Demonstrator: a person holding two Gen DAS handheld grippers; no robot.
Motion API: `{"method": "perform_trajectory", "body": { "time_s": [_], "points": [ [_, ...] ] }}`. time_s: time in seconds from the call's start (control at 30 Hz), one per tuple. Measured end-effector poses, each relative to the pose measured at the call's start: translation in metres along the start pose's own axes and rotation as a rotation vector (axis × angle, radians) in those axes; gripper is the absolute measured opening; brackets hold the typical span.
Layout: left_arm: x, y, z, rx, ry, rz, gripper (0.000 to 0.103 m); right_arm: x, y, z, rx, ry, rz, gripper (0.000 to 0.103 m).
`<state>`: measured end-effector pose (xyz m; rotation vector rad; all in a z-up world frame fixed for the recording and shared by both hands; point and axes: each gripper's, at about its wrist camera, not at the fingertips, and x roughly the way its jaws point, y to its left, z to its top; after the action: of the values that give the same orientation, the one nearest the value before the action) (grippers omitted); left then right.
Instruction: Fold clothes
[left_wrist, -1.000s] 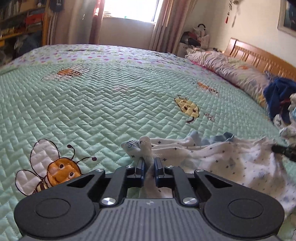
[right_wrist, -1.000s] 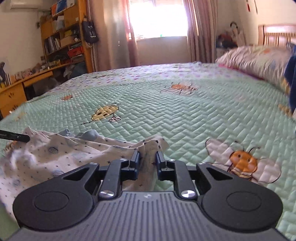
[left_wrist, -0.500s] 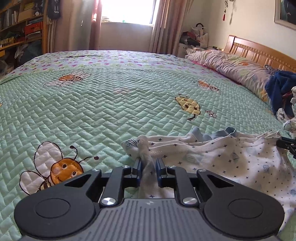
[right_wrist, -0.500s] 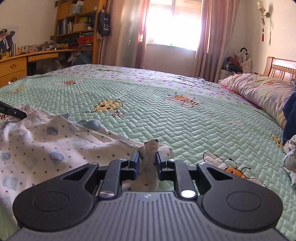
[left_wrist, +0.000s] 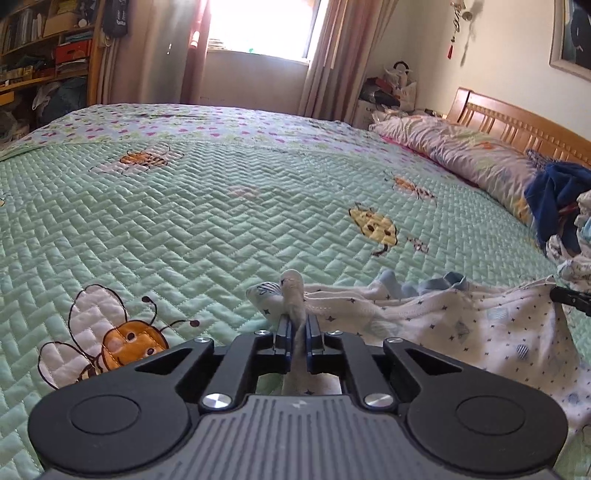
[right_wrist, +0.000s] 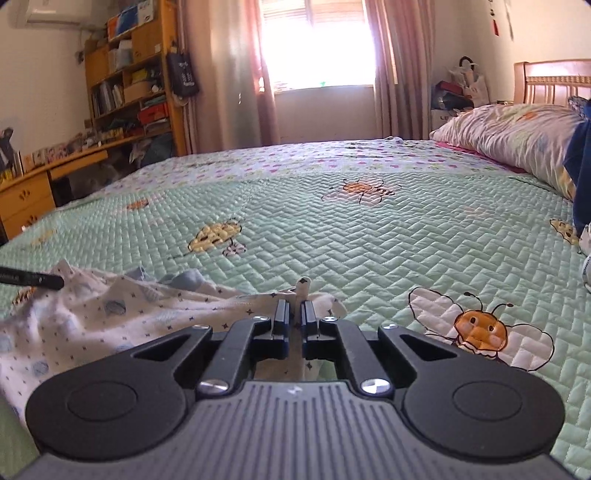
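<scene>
Grip stage of the fold — both corners pinched, garment not yet lifted.

Left gripper (left_wrist: 298, 334) and right gripper (right_wrist: 294, 321) have each just closed further, fingers now clamped on a bunched corner of the white star-print garment (left_wrist: 480, 325), which lies rumpled on the green quilted bed (left_wrist: 192, 221), spread btwn the 2 grippers. Looks like the pick-up before the 1st fold. Next move, I'd judge: lift both corners together, keep the edge taut, carry it over w/o letting the thin fabric slip. Blue clothes pile (left_wrist: 557, 206) sits off by the pillow.
</scene>
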<state>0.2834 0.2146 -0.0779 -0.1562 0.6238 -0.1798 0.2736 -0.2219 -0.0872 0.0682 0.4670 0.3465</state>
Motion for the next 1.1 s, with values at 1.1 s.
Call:
{"method": "perform_trajectory", "body": {
  "time_s": [1.1],
  "points": [
    [0.024, 0.009, 0.011, 0.038, 0.054, 0.114, 0.006, 0.037, -0.028, -0.001, 0.179, 0.073, -0.047, 0.007]
  ]
}}
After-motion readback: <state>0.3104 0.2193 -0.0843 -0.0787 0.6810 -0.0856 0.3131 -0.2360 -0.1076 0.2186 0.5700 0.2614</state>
